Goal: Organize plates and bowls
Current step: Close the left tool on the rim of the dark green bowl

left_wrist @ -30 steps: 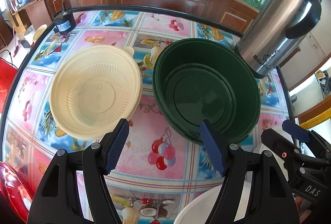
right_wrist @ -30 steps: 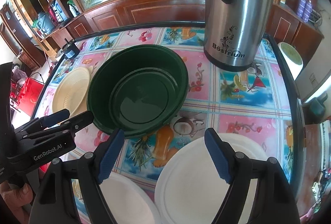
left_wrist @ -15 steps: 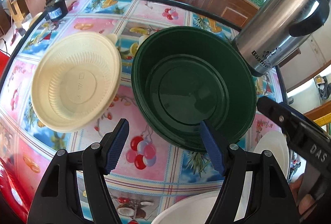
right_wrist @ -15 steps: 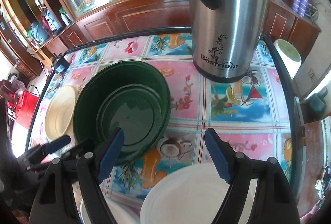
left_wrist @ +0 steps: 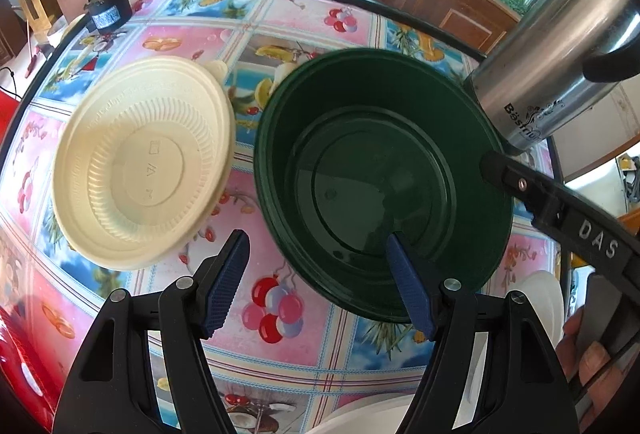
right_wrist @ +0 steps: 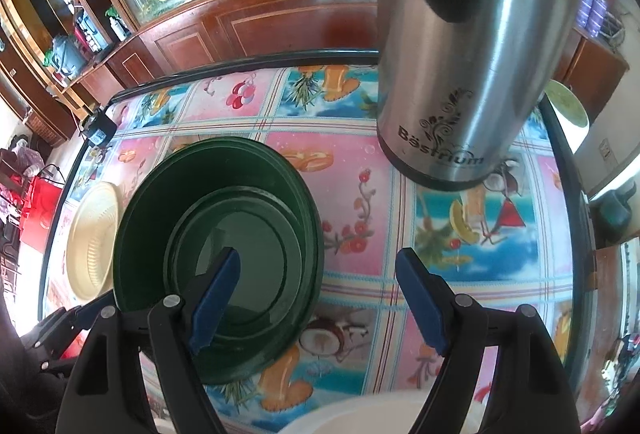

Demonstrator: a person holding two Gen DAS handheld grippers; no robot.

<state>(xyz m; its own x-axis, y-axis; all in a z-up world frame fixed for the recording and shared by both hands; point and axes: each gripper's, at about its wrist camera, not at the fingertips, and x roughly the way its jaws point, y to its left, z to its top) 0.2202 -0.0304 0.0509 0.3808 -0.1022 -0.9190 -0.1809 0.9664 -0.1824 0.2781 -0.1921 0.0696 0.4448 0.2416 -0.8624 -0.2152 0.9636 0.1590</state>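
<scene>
A dark green bowl (left_wrist: pixel 380 177) sits mid-table, with a cream ribbed bowl (left_wrist: pixel 144 161) just to its left. My left gripper (left_wrist: pixel 320 278) hangs open over the green bowl's near-left rim: one blue pad over the cloth, the other over the bowl's inside. My right gripper (right_wrist: pixel 318 298) is open too, astride the green bowl's (right_wrist: pixel 216 246) right rim, its left pad above the bowl. The right gripper's finger (left_wrist: pixel 560 201) crosses the right of the left wrist view. White plates (right_wrist: pixel 380 414) peek in at the bottom edge. Neither gripper holds anything.
A tall steel thermos jug (right_wrist: pixel 468 45) stands just beyond and right of the green bowl. A small black cylinder (left_wrist: pixel 108 9) sits at the far left table edge. The fruit-print tablecloth (right_wrist: pixel 352 193) shows between bowl and jug. A wooden cabinet runs behind the table.
Both grippers have moved toward the green bowl. It has grown larger in both views and now lies under a pad of each; the white plates have slid to the bottom edge.
</scene>
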